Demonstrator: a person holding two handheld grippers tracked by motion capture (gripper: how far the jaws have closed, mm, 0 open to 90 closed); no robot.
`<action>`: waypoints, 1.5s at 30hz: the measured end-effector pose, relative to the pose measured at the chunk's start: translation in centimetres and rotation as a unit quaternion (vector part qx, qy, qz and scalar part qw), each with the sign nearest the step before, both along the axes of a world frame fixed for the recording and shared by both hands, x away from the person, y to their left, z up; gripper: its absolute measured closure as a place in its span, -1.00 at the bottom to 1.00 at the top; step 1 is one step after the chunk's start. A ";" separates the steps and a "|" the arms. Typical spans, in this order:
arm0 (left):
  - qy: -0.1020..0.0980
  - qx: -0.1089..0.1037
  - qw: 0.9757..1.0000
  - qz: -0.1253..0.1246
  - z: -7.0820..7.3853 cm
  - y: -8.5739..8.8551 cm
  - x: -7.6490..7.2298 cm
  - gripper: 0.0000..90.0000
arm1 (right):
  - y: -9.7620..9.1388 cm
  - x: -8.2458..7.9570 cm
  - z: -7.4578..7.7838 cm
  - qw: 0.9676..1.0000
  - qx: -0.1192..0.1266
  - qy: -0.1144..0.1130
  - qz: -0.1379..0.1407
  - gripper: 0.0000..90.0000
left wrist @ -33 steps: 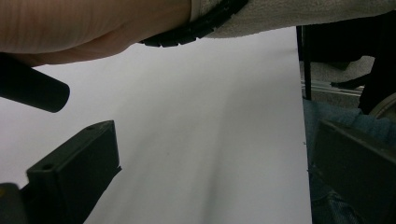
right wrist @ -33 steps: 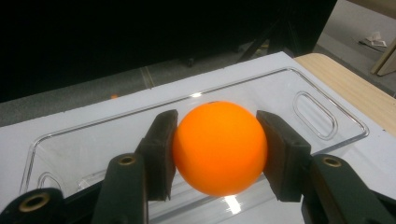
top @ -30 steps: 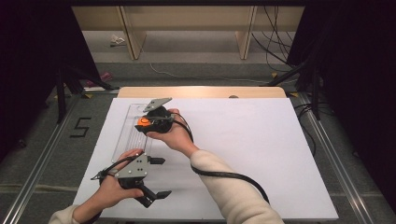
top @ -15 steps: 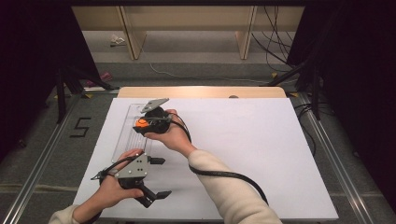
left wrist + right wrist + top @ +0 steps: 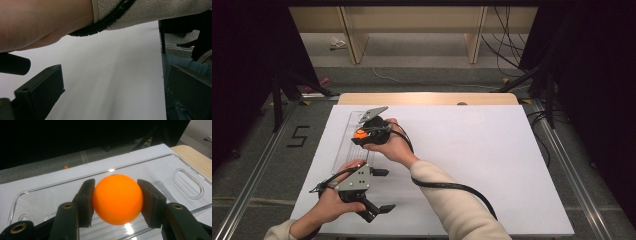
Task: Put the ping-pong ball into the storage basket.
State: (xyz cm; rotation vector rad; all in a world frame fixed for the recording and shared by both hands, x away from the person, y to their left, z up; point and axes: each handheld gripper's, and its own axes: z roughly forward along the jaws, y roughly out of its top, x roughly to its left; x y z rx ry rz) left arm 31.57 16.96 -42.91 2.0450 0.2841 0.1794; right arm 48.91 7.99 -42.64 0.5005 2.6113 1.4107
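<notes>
Currently an orange ball [image 5: 117, 199] is pinched between the jaws of the right gripper [image 5: 117, 202], one pad pressed on each side. Directly beneath and beyond those jaws a clear plastic tray [image 5: 185, 173] is seen on the white worktop [image 5: 472, 160], its long axis running away from the person. The left gripper [image 5: 379, 190], nearer the person, is held with jaws spread and nothing between them, well short of the tray
</notes>
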 end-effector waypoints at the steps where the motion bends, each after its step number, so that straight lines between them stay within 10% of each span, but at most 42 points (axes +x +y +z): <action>1: 0.000 0.000 1.000 0.000 0.0 0.0 0.0 -0.98 | 0.0 0.0 0.0 1.000 0.000 0.001 0.000 0.14; 45: -0.001 0.002 1.000 -0.001 0.0 0.0 0.0 -0.98 | 1.5 0.2 -1.6 0.999 -0.023 0.023 0.014 0.14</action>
